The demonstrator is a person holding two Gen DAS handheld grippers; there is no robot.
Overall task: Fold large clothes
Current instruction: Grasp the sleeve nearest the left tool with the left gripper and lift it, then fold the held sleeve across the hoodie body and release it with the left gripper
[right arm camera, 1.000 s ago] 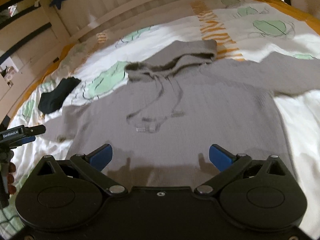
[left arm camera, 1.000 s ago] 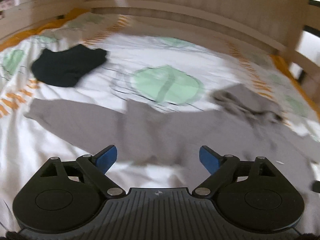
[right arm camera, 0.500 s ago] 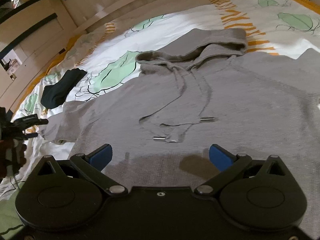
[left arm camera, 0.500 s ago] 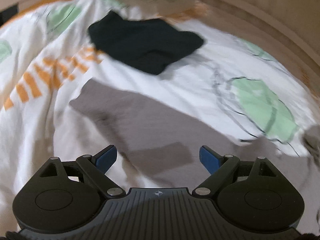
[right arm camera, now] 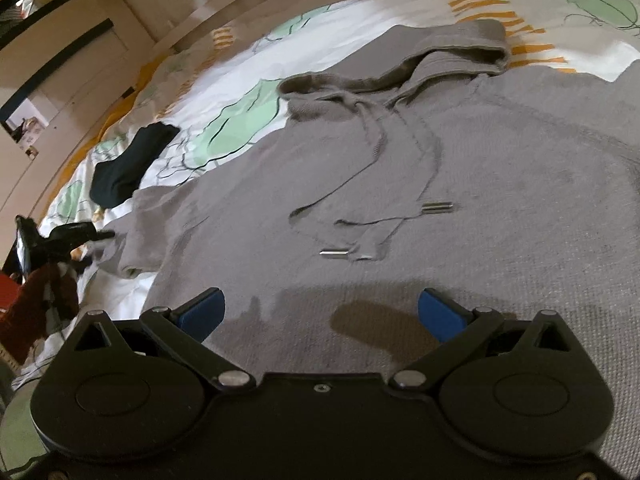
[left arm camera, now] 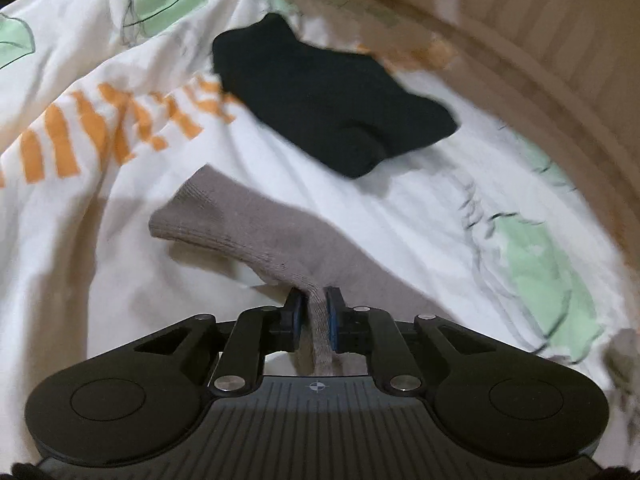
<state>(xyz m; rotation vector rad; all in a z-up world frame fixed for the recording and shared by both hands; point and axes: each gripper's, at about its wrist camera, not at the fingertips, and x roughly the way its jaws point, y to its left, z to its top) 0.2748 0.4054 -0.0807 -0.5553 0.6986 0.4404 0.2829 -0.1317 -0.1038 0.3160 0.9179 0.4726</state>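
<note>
A grey hoodie (right arm camera: 460, 184) lies flat and face up on the bed, hood (right arm camera: 440, 52) at the far end, drawstrings (right arm camera: 384, 200) loose on the chest. My right gripper (right arm camera: 320, 312) hovers open just over its lower front, nothing between the fingers. In the left wrist view the jaws of my left gripper (left arm camera: 312, 300) are closing on the hoodie's sleeve (left arm camera: 248, 228) near the cuff. The blue pads pinch a fold of grey fabric, and the cuff end juts out beyond them. The right wrist view shows that gripper (right arm camera: 68, 236) small at the far left, at the sleeve end (right arm camera: 136, 240).
A dark folded garment (left arm camera: 328, 104) lies on the white printed sheet (left arm camera: 400, 208) just beyond the sleeve, also visible as a dark garment (right arm camera: 128, 164). A wooden bed rail (left arm camera: 540, 80) curves round the far side. A person's dark red sleeve (right arm camera: 36, 304) shows at the left edge.
My left gripper swung left along the sleeve to its cuff end, dropped, and went from wide open to pinching the fabric. The right gripper moved slightly forward and down, still open.
</note>
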